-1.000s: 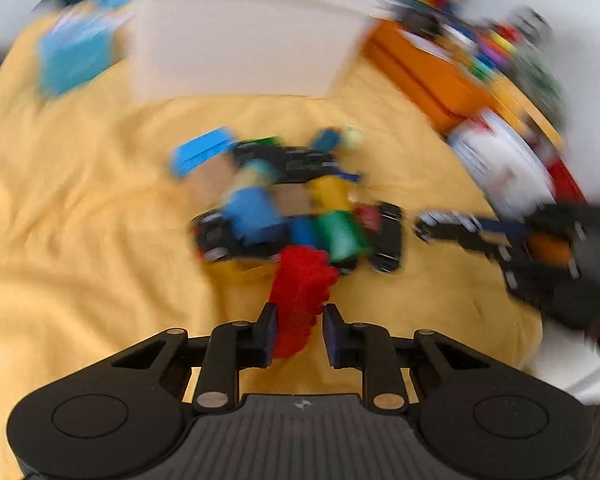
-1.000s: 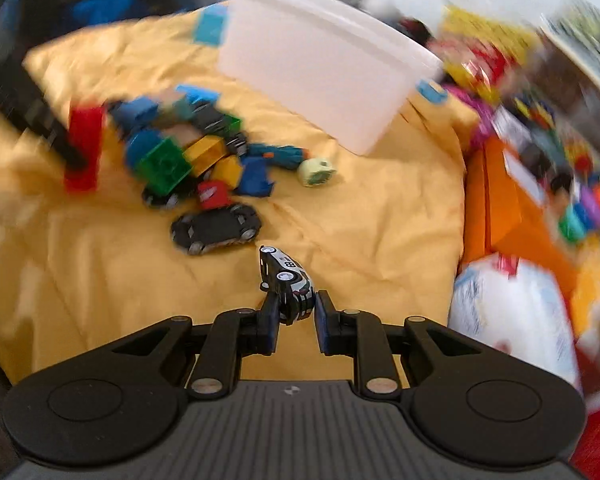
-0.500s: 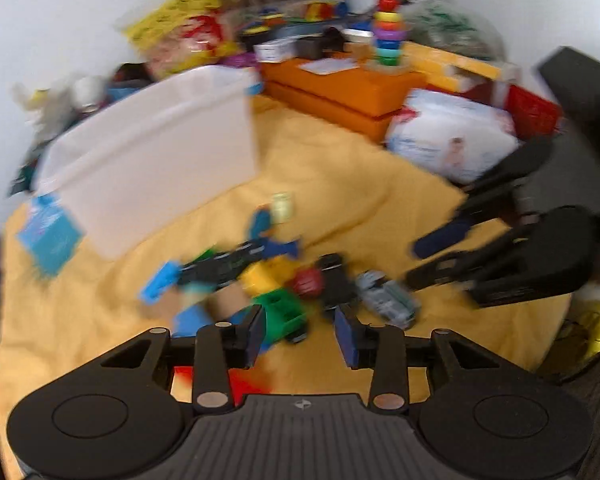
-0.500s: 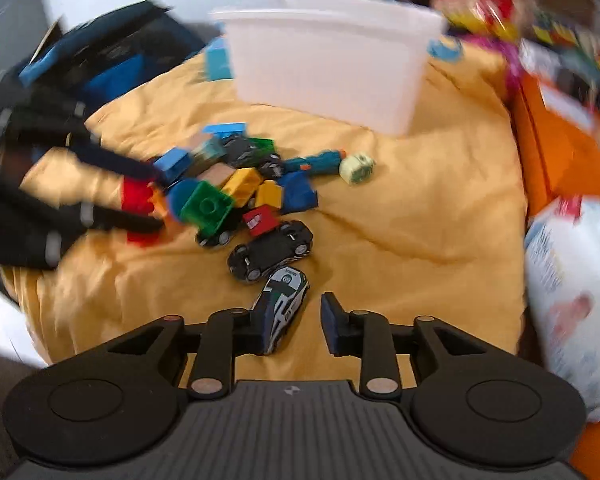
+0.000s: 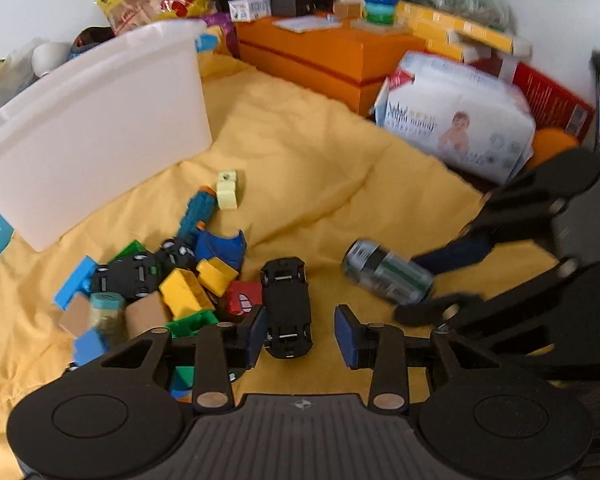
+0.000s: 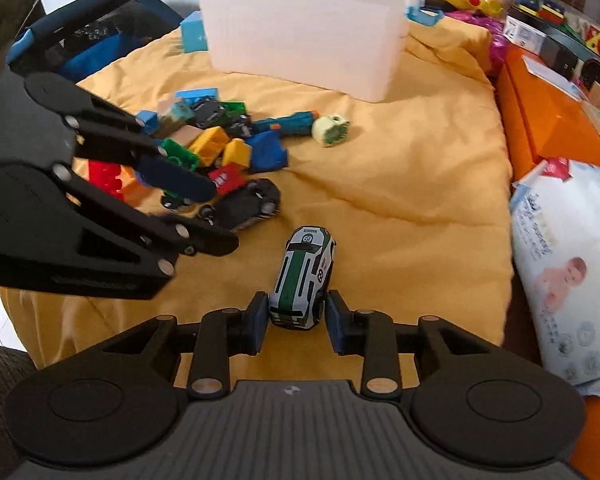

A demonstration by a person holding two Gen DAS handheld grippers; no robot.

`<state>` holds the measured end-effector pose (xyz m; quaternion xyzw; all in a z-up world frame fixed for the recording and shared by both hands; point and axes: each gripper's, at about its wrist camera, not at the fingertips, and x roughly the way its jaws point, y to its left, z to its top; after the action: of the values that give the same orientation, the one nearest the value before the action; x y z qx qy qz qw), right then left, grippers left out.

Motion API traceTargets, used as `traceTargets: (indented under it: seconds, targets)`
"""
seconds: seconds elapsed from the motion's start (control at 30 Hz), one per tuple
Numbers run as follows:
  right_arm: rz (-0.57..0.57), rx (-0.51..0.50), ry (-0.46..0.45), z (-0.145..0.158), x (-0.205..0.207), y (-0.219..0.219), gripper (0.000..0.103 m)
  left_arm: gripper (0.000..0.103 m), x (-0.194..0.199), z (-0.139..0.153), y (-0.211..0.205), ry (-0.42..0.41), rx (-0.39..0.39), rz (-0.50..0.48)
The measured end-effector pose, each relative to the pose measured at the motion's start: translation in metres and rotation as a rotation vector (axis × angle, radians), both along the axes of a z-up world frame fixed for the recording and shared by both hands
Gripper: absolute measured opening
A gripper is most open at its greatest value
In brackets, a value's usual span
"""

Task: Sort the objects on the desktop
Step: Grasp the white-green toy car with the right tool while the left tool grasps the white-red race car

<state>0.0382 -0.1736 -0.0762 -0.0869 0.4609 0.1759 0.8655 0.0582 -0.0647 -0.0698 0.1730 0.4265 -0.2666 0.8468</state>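
Note:
My left gripper [image 5: 301, 336] is open low over the yellow cloth [image 5: 320, 168], its fingers on either side of an upside-down black toy car [image 5: 287, 300]. Left of the car lies a pile of coloured bricks [image 5: 184, 288] and small toy cars. A red brick [image 6: 104, 176] rests on the cloth behind the left gripper [image 6: 216, 216]. My right gripper [image 6: 298, 328] is open around a white-and-green toy car [image 6: 304, 276] that stands on the cloth; this car [image 5: 384, 276] also shows in the left wrist view. The white bin [image 5: 100, 128] [image 6: 308, 40] stands at the back.
An orange box [image 5: 332, 56] stacked with toys and a pack of wipes [image 6: 568, 260] line the right side. A dark blue bag [image 6: 80, 40] lies at the far left. The cloth drops off at its near edge.
My left gripper let go of the red brick, opened and moved over to the black car. My right gripper set the white car down on the cloth and opened.

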Motion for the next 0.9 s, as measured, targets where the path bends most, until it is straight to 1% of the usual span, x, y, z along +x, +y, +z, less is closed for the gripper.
traceTargets:
  seconds: [0.07,0.13,0.17,0.2,0.23,0.27,0.3,0.4,0.43,0.5,0.53,0.6,0.67,0.7,0.73,0.77,0.8,0.83,0.9]
  targets:
    - [-0.003,0.009,0.007,-0.002,0.001,-0.004,0.034,0.04,-0.001,-0.008,-0.007,-0.014,0.032,-0.01]
    - [0.0,0.007,0.007,-0.002,0.002,-0.004,0.034,0.039,0.001,-0.016,-0.014,-0.038,0.09,-0.006]
    - [0.006,0.006,0.004,-0.002,0.002,-0.004,0.034,0.038,0.003,-0.018,-0.013,-0.039,0.082,0.001]
    - [0.012,0.004,-0.001,-0.001,0.002,-0.005,0.034,0.023,0.005,-0.018,-0.012,-0.036,0.065,0.015]
    - [0.015,0.001,-0.007,-0.001,0.004,-0.004,0.034,0.018,0.007,-0.017,-0.01,-0.031,0.058,0.034]
    - [0.019,-0.002,-0.014,-0.001,0.005,-0.004,0.034,0.018,0.007,-0.016,-0.006,-0.012,0.028,0.047]
    - [0.024,-0.001,-0.02,0.0,0.006,-0.005,0.034,0.018,0.009,-0.013,-0.001,0.026,-0.019,0.063]
    - [0.045,-0.001,-0.027,0.0,0.007,-0.006,0.034,0.018,0.005,-0.004,0.024,0.186,-0.227,0.129]
    - [0.054,0.004,-0.026,0.0,0.007,-0.006,0.034,0.018,0.002,-0.003,0.033,0.248,-0.293,0.147]
    - [0.076,0.026,-0.017,-0.001,0.007,-0.006,0.034,0.018,-0.009,-0.004,0.051,0.347,-0.421,0.188]
    - [0.091,0.033,-0.016,-0.001,0.007,-0.004,0.034,0.018,-0.014,-0.006,0.059,0.387,-0.465,0.207]
    - [0.125,0.037,-0.017,-0.001,0.007,0.0,0.034,0.018,-0.024,-0.012,0.074,0.425,-0.533,0.26]
    - [0.146,0.03,-0.007,-0.003,0.008,0.004,0.034,0.018,-0.027,-0.019,0.083,0.428,-0.533,0.332]
    - [0.152,0.024,-0.007,-0.003,0.009,0.004,0.034,0.021,-0.03,-0.021,0.088,0.405,-0.507,0.381]
    - [0.158,0.017,-0.011,-0.003,0.009,0.005,0.034,0.025,-0.032,-0.02,0.088,0.382,-0.485,0.402]
    - [0.164,0.006,-0.015,-0.003,0.009,0.004,0.034,0.028,-0.035,-0.019,0.091,0.356,-0.471,0.411]
    - [0.167,-0.007,-0.019,-0.004,0.01,0.003,0.034,0.036,-0.04,-0.016,0.091,0.328,-0.457,0.421]
    - [0.168,-0.019,-0.022,-0.005,0.01,0.002,0.034,0.041,-0.045,-0.012,0.09,0.296,-0.442,0.419]
    - [0.169,-0.034,-0.023,-0.005,0.011,-0.001,0.035,0.043,-0.054,-0.002,0.085,0.222,-0.392,0.395]
